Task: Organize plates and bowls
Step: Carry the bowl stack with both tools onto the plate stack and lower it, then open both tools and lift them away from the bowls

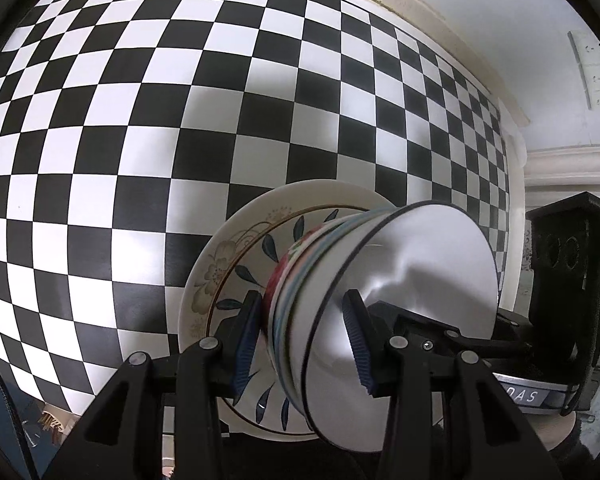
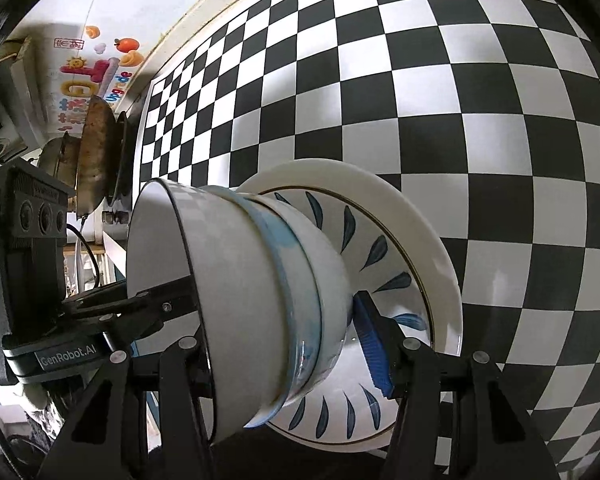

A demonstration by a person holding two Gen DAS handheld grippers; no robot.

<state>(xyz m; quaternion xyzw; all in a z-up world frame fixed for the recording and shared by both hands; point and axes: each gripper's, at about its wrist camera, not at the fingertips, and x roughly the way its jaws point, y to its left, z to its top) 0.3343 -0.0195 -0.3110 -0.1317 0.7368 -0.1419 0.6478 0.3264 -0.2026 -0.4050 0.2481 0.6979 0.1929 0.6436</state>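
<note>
Bright, even light; heavy fisheye bending; bowl rims motion-blurred.

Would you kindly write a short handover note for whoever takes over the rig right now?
Left tongs: closed on the nested bowls.
Right tongs: closed on the same bowls from the opposite side.
Bowls sit on the stacked plates on the checkered table.
Done: bowls and plates gathered into one stack.
Left: whether the bowls are being set down or lifted is unclear; finish and release.

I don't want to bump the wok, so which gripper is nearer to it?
Left. The left gripper holds the bowls on the side facing the wok; the right gripper holds them from the opposite side, farther away.
</note>
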